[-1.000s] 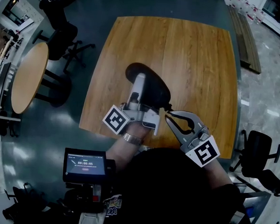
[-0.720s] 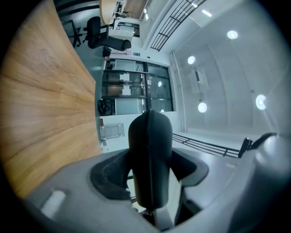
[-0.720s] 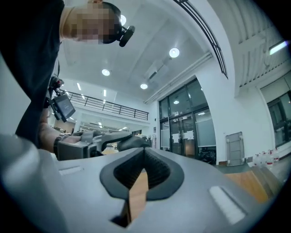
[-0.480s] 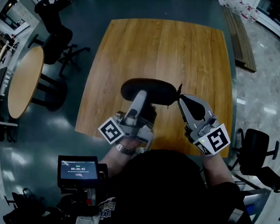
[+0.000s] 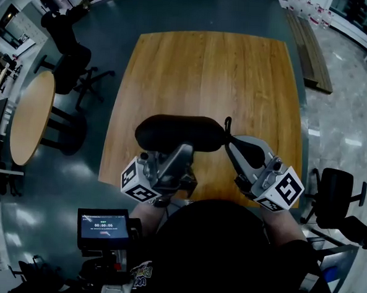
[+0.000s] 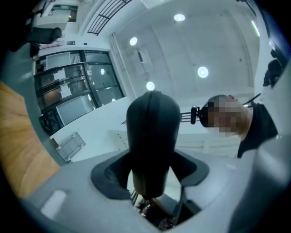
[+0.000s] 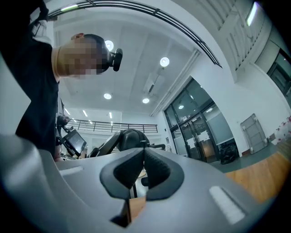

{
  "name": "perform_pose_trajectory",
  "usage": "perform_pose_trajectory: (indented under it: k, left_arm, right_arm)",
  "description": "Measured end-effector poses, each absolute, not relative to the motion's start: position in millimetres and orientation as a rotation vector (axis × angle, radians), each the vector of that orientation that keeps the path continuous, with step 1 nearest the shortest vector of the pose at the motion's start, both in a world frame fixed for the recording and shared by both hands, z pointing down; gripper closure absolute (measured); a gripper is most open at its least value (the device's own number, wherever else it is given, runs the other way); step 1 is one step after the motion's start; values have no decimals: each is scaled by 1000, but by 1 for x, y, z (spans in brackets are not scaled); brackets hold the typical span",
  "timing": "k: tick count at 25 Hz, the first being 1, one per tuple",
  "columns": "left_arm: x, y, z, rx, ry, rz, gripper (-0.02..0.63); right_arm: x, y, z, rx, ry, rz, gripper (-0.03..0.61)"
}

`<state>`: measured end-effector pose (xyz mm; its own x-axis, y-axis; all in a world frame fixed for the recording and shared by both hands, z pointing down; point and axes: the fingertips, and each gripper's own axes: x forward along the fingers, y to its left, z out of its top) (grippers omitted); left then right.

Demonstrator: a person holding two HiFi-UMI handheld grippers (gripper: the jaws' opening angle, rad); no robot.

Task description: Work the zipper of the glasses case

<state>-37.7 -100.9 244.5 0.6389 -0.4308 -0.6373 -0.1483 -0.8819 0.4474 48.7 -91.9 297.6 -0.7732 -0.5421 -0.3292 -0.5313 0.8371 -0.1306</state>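
Observation:
A black glasses case (image 5: pixel 178 133) hangs crosswise above the wooden table (image 5: pixel 207 70), held from below. My left gripper (image 5: pixel 182 154) is shut on its middle. In the left gripper view the case (image 6: pixel 152 132) stands upright between the two pads of that gripper (image 6: pixel 152 175). My right gripper (image 5: pixel 228 140) is at the case's right end, shut on the thin zipper pull (image 5: pixel 227 125). In the right gripper view the pads of the right gripper (image 7: pixel 143 157) meet, with the pull's tab (image 7: pixel 142 144) pinched at their tips and the case (image 7: pixel 127 138) just behind.
A round side table (image 5: pixel 30 118) and a black office chair (image 5: pixel 66 36) stand on the left. Another chair (image 5: pixel 339 189) is at the right. A small screen device (image 5: pixel 104 224) hangs at the person's waist. A low bench (image 5: pixel 313 45) lies beyond the table's far right corner.
Both grippers have risen towards the camera with the case. The case has turned from slanted to lying crosswise. The right gripper stays at its right end.

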Motion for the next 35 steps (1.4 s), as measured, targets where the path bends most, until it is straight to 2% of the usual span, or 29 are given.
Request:
perform_pose_trajectory:
  k: [2, 4, 6, 9, 11, 15, 18, 23, 25, 26, 27, 30, 31, 32, 35]
  left_arm:
    - [-42, -104, 244, 2467, -467, -1141, 353]
    - [-42, -100, 240, 2491, -430, -1139, 353]
    - [-37, -91, 233, 2587, -371, -1099, 353]
    - [-29, -81, 221, 2743, -306, -1018, 353]
    - [-27, -79, 219, 2793, -276, -981, 353]
    - [-15, -76, 225, 2788, -204, -938, 351]
    - [-2, -73, 236, 2791, -172, -868, 350]
    - [-9, -78, 246, 2733, -182, -847, 340]
    - [-31, -88, 248, 2577, -185, -946, 338]
    - [-45, -97, 254, 2473, -191, -984, 337]
    - [-58, -106, 262, 2361, -198, -1000, 337]
    - [-81, -132, 295, 2030, -168, -966, 310]
    - [-81, -135, 303, 1959, -147, -929, 290]
    - [-77, -135, 310, 1929, -127, -866, 258]
    - [-54, -119, 324, 2011, -8, -567, 248]
  right_arm:
    - [51, -92, 296, -796, 2644, -68, 563]
    - [62, -93, 291, -760, 2582, -164, 475]
    - [70, -92, 279, -676, 2527, -255, 424]
    - [63, -87, 256, -554, 2631, -189, 320]
    - [47, -82, 254, -489, 2764, -100, 294]
    - [22, -79, 267, -375, 2881, -65, 275]
    - [9, -71, 274, -309, 2918, -92, 310]
    - [21, -73, 277, -458, 2959, 78, 314]
    - [36, -79, 270, -617, 2953, 283, 316]
    - [44, -82, 267, -719, 2965, 497, 316]
    - [49, -85, 268, -821, 2984, 827, 318]
    - [51, -91, 292, -886, 2793, 2141, 319]
    - [50, -90, 300, -800, 2693, 2405, 318]
    - [48, -87, 305, -691, 2636, 2536, 318]
    - [37, -65, 305, -397, 2580, 2589, 319]
